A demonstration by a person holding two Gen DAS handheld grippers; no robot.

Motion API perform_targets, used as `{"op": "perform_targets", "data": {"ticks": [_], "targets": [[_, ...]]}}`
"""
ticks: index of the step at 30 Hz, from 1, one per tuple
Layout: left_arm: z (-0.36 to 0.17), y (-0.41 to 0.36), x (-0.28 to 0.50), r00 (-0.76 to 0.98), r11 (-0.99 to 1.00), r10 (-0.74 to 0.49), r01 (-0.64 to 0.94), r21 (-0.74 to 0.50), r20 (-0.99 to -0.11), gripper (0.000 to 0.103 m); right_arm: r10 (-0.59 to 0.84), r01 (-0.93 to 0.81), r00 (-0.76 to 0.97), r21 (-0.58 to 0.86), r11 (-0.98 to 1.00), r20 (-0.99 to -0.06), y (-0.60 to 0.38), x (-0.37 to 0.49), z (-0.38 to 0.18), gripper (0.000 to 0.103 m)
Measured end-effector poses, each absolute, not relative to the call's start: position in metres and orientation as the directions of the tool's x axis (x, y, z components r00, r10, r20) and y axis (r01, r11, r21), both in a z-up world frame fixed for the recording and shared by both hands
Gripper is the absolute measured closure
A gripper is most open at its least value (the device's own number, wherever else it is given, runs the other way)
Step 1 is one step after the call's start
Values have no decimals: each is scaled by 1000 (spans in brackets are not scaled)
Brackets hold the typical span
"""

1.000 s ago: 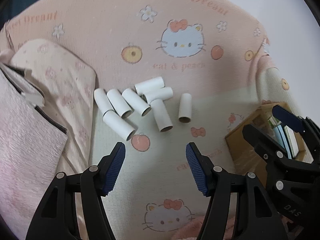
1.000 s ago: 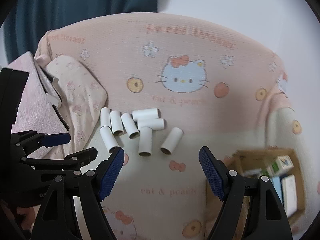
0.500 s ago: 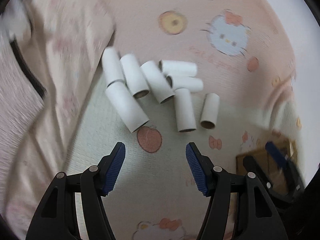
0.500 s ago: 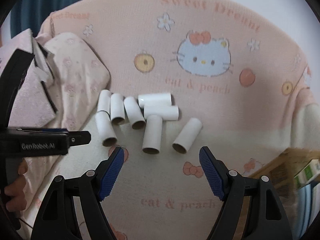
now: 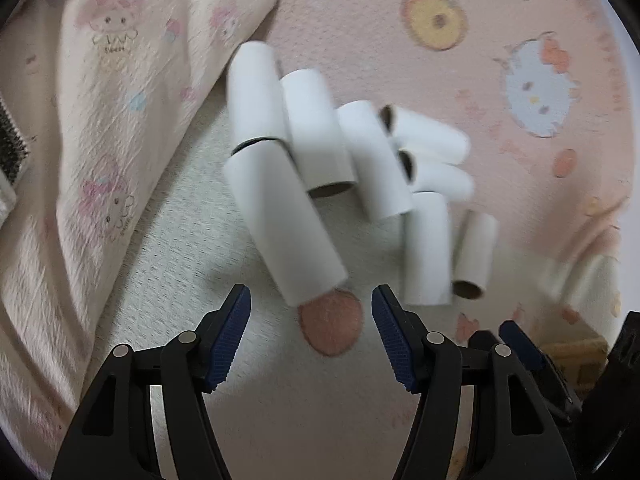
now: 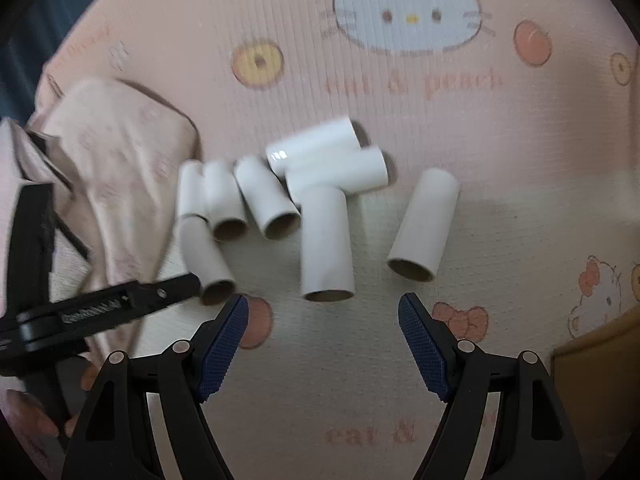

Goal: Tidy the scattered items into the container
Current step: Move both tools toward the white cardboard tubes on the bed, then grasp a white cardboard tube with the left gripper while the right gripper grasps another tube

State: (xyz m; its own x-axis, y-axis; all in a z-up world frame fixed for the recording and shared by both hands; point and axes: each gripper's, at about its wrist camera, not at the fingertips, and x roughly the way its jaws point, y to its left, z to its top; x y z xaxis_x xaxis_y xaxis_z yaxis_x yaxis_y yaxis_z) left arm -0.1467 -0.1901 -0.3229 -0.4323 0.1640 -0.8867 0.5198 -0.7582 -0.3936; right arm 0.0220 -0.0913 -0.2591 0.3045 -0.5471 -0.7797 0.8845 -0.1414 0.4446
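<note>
Across both wrist views, a pink and cream blanket (image 6: 460,112) printed with a cat face and the words "cat & peach" carries a cluster of white cardboard tubes (image 6: 280,196)

At the left of both frames lies a pale cartoon-print pillow (image 5: 100,120); a brown cardboard box (image 6: 600,360) shows only as a corner at the right edge of the right view. Eight tubes lie on their sides at mid-frame, most touching, one tube (image 6: 424,224) apart to the right. Low in the left view, the left gripper (image 5: 311,332) gapes wide just below the nearest tube (image 5: 284,224), holding nothing. Low in the right view, the right gripper (image 6: 323,344) is equally spread, empty, just beneath another tube (image 6: 326,244). Lettering on the left gripper's arm is too blurred to read
</note>
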Motion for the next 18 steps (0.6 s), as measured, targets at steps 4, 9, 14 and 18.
{"op": "perform_targets", "data": {"ticks": [4, 9, 14, 18], "targets": [[-333, -194, -159, -411, -758, 140, 541, -365, -901, 36, -487, 932, 257, 347, -103, -835, -113, 34, -276, 27], [-342, -199, -171, -398, -744, 150, 557, -368, -905, 45, -465, 918, 307, 387, -85, -831, -128, 38, -287, 27], [-344, -195, -175, -394, -751, 137, 557, -355, -909, 51, -469, 896, 353, 437, -81, -810, -138, 39, -292, 34], [-343, -191, -179, -380, -768, 122, 549, -330, -917, 51, -436, 865, 407, 492, -97, -803, -145, 36, -303, 45]]}}
